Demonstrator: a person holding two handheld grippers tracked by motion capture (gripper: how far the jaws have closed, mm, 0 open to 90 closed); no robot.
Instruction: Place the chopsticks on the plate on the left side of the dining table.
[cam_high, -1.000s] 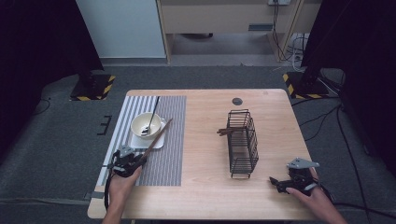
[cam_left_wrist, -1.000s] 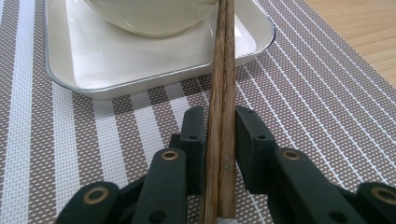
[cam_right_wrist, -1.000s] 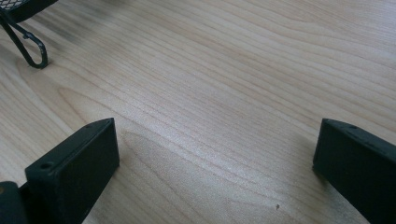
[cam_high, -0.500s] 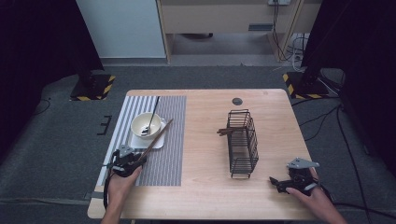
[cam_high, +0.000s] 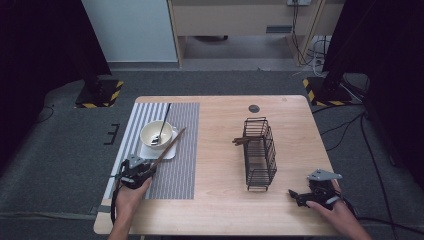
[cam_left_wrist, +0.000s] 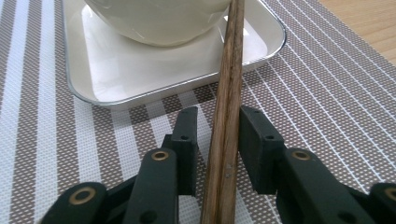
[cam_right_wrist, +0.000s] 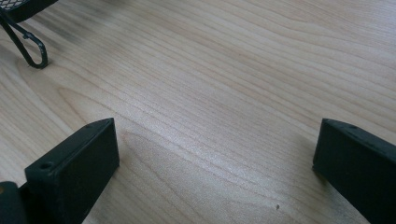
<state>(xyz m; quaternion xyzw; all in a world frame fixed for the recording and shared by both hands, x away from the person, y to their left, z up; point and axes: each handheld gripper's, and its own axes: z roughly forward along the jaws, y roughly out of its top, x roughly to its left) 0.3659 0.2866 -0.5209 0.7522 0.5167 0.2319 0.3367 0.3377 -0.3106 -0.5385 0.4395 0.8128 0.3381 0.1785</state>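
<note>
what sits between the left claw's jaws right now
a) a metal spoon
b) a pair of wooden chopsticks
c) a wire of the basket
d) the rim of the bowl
b: in the left gripper view the wooden chopsticks run up between the two black jaws of the left claw, with a small gap on each side, over the striped placemat toward the white tray.

We keep both forearms entering from the near edge. Our left hand (cam_high: 131, 192) holds the left gripper (cam_left_wrist: 217, 144) low and pointing away from us; its jaws have just been opening and stand slightly apart, pads clear on either side. Our right hand (cam_high: 336, 210) holds the right gripper (cam_right_wrist: 215, 158) low, pointing left, jaws spread wide.
</note>
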